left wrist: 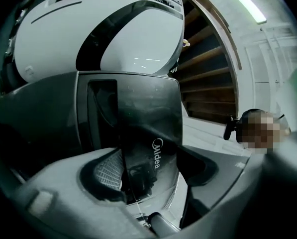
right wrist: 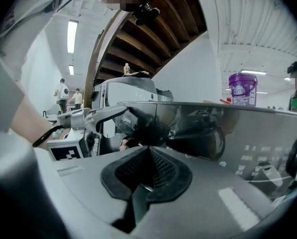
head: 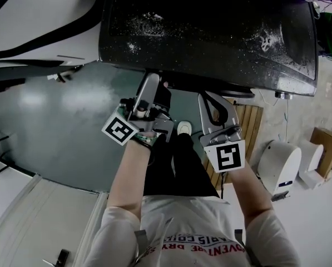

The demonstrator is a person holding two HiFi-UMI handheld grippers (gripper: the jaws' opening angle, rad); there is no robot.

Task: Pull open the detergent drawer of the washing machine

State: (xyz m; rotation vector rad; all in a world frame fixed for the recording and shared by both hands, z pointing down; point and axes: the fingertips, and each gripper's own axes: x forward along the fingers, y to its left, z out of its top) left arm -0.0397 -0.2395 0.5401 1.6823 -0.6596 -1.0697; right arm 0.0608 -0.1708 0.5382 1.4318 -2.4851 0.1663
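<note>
The washing machine (head: 210,32) is glossy dark and fills the top of the head view. In the left gripper view its dark detergent drawer front (left wrist: 138,118), marked with a white brand name, stands between the jaws of my left gripper (left wrist: 150,168). The jaws are apart: the ribbed left pad (left wrist: 108,172) lies close beside the panel's edge, and a gap shows on the right side. In the head view the left gripper (head: 150,85) reaches under the machine's front edge. My right gripper (head: 208,98) hovers beside it, away from the machine, and its pads (right wrist: 160,166) meet on nothing.
A white rounded appliance (left wrist: 113,34) stands beside the washer. The underside of a wooden staircase (left wrist: 208,73) rises behind it. A purple tub (right wrist: 243,89) rests on the washer's top. A white device (head: 280,166) and a cardboard box (head: 327,146) sit on the floor at right. People stand far off (right wrist: 63,91).
</note>
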